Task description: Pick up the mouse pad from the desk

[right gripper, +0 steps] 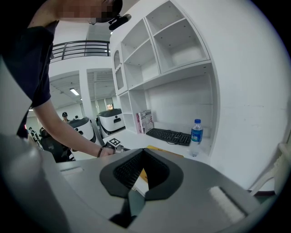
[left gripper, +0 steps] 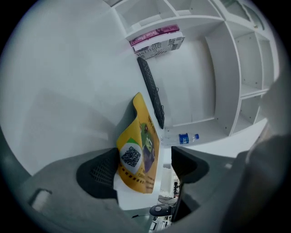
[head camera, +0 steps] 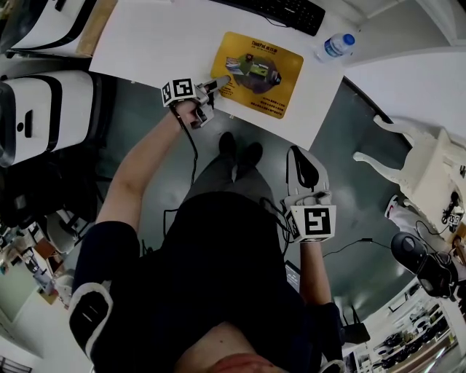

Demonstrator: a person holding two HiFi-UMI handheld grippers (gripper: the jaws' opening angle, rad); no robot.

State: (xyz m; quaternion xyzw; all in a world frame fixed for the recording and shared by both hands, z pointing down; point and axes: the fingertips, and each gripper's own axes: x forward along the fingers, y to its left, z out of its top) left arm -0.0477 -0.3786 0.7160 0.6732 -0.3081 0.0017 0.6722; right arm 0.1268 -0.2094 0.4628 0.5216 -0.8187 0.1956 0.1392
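one mouse pad [head camera: 258, 71], one keyboard [head camera: 284, 11], one bottle [head camera: 335, 46] on one desk [head camera: 160, 44].

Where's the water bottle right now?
In the head view, the water bottle sits on the white desk at upper right, just right of the keyboard and beyond the yellow mouse pad.

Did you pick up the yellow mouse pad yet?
Not yet. Done: the left gripper is at the mouse pad, its near corner between the open fingers. In hand: nothing is squeezed, and the pad lies on the desk. Left: close the fingers and lift it. The right gripper hangs shut, away from the desk.
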